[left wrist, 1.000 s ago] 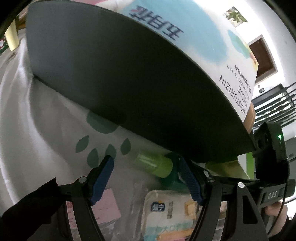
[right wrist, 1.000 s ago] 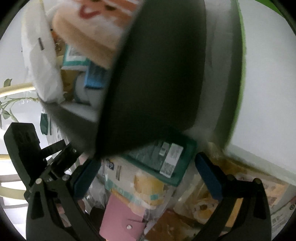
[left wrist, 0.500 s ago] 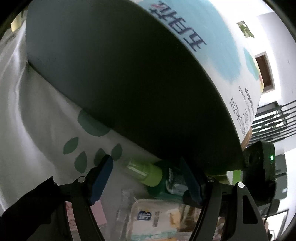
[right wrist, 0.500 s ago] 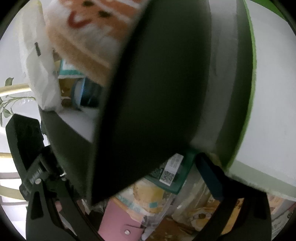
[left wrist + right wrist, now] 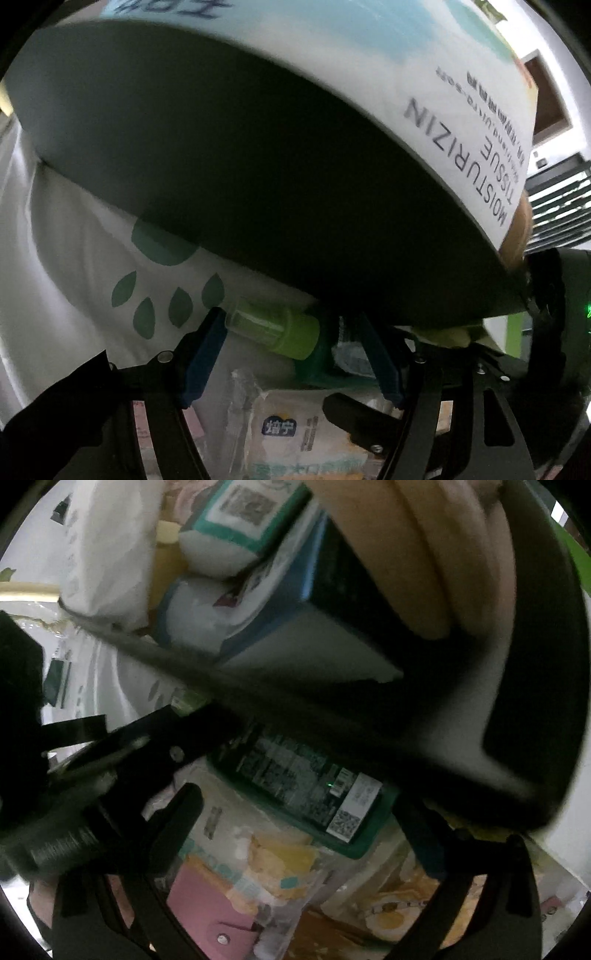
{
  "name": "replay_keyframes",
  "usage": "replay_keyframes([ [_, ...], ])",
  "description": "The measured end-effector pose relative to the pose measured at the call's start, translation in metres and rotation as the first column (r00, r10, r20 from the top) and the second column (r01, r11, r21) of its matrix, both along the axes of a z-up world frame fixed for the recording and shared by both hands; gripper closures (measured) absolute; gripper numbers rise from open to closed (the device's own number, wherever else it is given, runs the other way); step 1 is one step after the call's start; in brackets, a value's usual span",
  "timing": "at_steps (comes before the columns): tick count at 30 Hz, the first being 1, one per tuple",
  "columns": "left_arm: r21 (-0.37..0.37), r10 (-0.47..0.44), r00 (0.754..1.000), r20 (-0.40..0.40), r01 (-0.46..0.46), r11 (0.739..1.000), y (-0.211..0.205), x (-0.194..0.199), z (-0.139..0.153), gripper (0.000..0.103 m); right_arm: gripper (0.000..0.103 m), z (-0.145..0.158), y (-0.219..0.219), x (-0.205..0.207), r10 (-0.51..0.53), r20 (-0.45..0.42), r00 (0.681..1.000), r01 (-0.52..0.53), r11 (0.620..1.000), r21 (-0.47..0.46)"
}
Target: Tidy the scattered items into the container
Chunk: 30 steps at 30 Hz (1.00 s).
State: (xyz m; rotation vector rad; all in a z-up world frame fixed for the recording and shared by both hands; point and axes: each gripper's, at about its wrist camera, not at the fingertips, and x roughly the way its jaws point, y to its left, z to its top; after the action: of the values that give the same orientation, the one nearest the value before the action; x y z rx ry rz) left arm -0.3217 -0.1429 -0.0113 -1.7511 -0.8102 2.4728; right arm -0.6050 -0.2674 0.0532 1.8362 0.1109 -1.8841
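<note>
Tissue box (image 5: pixel 424 81) — white with blue patches; spray bottle (image 5: pixel 280 328) lime-green; wallet (image 5: pixel 207 912) pink; cloth (image 5: pixel 92 258) — white, green leaves.

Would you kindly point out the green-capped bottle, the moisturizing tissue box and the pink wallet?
green-capped bottle (image 5: pixel 291 338), left wrist view, on its lime cap.
moisturizing tissue box (image 5: pixel 476 155), left wrist view, on its printed side.
pink wallet (image 5: pixel 207 912), right wrist view, on its flap.

The tissue box (image 5: pixel 424 122) is looming larger and swinging across the left view, while in the right view the dark container wall (image 5: pixel 369 716) is tipping aside, uncovering packets (image 5: pixel 236 535) behind it
</note>
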Motion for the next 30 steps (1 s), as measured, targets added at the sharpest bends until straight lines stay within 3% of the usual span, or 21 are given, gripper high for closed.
replay_keyframes([
  [5,-0.041,-0.006,1.0,0.028,0.007,0.999,0.001,0.003,0.0,0.029,0.002,0.003,-0.012,0.003,0.005,-0.035,0.999,-0.002,0.997,0.077],
  [12,-0.052,-0.023,1.0,0.005,0.023,0.998,-0.008,0.023,-0.002,0.029,0.007,0.008,-0.024,0.018,0.033,-0.063,0.997,-0.024,0.989,0.144],
  [20,-0.044,-0.01,1.0,-0.012,0.01,0.999,-0.023,0.055,0.003,0.029,0.007,0.02,-0.031,0.039,0.04,-0.089,0.995,-0.027,0.989,0.142],
  [30,-0.059,0.002,0.998,-0.066,-0.006,0.998,-0.046,0.106,0.041,0.029,0.007,0.062,-0.041,0.071,0.055,-0.138,0.989,-0.037,0.991,0.129],
])
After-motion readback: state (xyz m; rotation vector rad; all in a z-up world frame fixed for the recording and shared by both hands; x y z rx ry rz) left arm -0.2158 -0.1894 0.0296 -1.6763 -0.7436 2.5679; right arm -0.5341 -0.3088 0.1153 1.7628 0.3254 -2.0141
